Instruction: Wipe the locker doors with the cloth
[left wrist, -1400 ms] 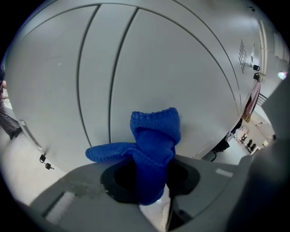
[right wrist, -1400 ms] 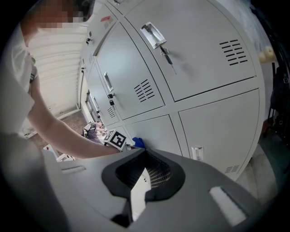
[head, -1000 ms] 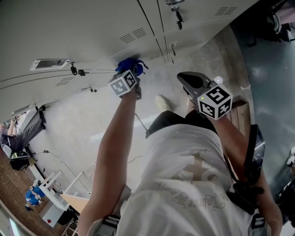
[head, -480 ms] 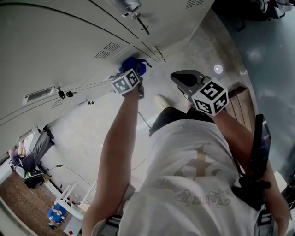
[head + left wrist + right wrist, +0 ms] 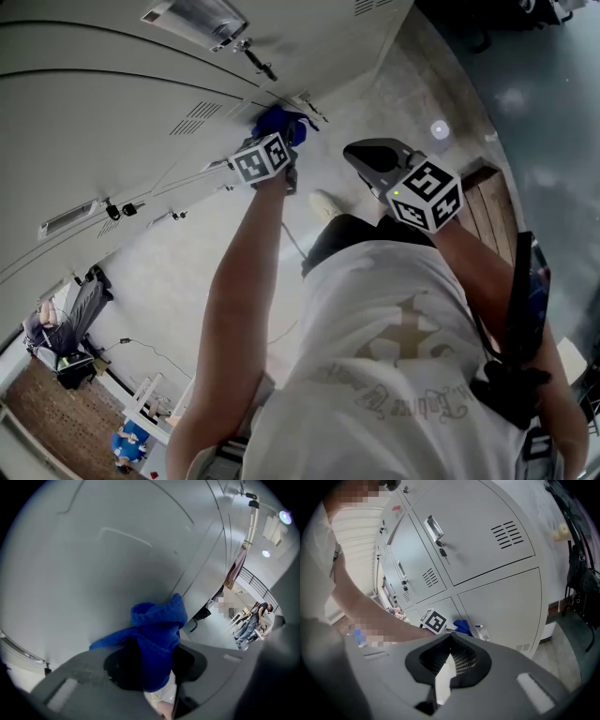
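1. Step: mid-wipe, by my read. The left gripper [image 5: 284,150] is clamped on the blue cloth [image 5: 281,122], with the arm stretched out to the grey locker door [image 5: 112,122].
2. Cloth vs claw: a bunched wad is pinched between the jaws. Most of it spills past the tips, and one flap hangs off to the claw's left.
3. The wad sits against the door face straight ahead of the tips. Contact looks likely, but I can't confirm pressure.
4. In the right gripper view the cloth is just beside a small latch plate [image 5: 482,632] on a lower door.
5. The right gripper [image 5: 375,161] has its jaws together with nothing between them. It is held back by the torso, well apart from the doors, and looks idle.
6. Next move: sweep the wad across the bare panel and keep it flat to the door.
7. Steer round the latch plate and the key [image 5: 261,64] further along the lockers past the claw tips. The loose flap could snag on either.
8. Only part of the wad is in the pinch, so a hard drag could pull it out.
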A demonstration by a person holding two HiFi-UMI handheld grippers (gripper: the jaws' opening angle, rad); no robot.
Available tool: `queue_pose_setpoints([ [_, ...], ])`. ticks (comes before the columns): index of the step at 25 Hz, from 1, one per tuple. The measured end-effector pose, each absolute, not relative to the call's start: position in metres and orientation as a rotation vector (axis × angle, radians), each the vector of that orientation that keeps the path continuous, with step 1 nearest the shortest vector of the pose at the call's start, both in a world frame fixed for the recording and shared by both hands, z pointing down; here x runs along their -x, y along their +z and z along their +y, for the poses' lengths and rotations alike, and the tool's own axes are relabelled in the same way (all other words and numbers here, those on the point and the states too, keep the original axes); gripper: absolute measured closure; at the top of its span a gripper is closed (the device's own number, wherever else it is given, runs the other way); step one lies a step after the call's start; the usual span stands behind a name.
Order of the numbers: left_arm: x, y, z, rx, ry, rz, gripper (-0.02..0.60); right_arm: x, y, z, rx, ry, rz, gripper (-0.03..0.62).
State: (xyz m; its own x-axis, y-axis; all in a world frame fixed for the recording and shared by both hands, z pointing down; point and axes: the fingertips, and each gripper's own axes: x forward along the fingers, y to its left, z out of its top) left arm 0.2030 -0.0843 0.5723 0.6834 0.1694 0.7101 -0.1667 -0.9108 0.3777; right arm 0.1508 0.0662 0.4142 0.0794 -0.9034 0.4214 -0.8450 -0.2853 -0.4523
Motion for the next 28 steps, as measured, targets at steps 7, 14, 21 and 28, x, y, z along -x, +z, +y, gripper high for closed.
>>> queue_pose_setpoints([
  [7, -0.192, 0.586, -0.079, -2.481, 1.142, -0.012, 0.448, -0.139, 0.424, 0.058, 2.221, -1.008, 1.869, 0.588],
  [14, -0.200, 0.587, -0.079, -2.497, 1.119, -0.006, 0.446, -0.143, 0.436, 0.053, 2.254, -1.033, 1.856, 0.588],
  [21, -0.202, 0.592, -0.087, -2.487, 1.068, -0.012, 0.448, -0.145, 0.445, 0.045, 2.263, -1.064, 1.849, 0.587],
  [28, -0.182, 0.591, -0.113, -2.480, 1.054, -0.114, 0.448, -0.126, 0.444, 0.033, 2.261, -1.073, 1.877, 0.587],
])
